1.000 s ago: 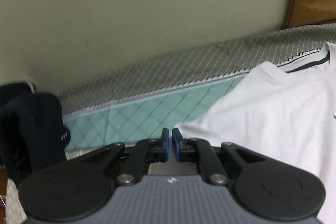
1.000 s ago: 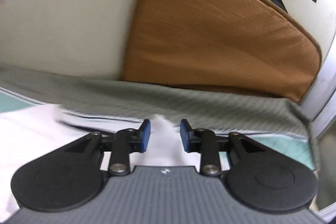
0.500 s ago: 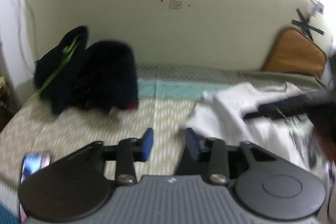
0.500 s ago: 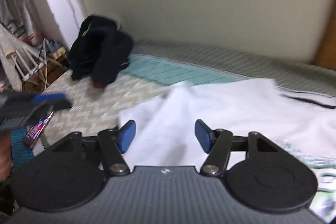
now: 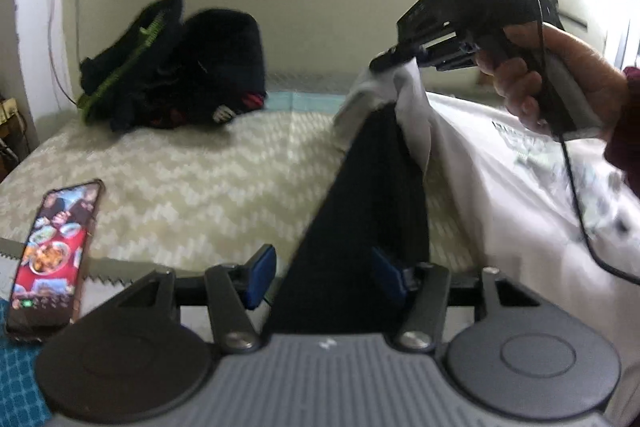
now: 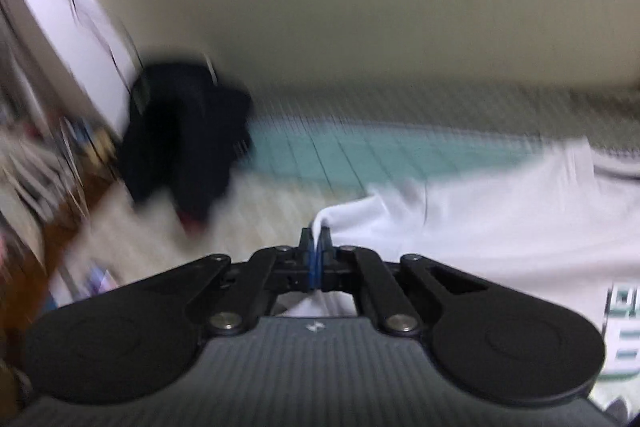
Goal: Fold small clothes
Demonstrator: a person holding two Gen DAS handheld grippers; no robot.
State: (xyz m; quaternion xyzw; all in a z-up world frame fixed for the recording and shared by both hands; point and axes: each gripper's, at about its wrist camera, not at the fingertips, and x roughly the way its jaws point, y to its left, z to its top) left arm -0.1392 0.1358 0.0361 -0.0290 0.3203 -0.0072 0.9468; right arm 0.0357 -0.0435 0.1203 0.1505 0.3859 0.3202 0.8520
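Left hand-held gripper: its blue pads are standing spread apart at the bottom centre of the left wrist view; a dark strip of cloth is running up between them (whether a pad is touching it, I cannot tell).
Right hand-held gripper: its pads are pressing together on a corner of the white T-shirt; in the left wrist view it is appearing upper right, lifting that corner off the bed.
White T-shirt: it is lying across the right half of both views, its long axis running from lower right toward the teal strip at the wall; the pinched corner is pointing up and left.
Edges: the shirt's left edge is draping down from the pinch, with the dark strip hanging just beside it.
Open room: bare patterned bedcover is stretching across the centre left.
Dark clothes pile: it is sitting upper left against the wall, well apart from the shirt.
Phone: it is lying lower left, screen lit.
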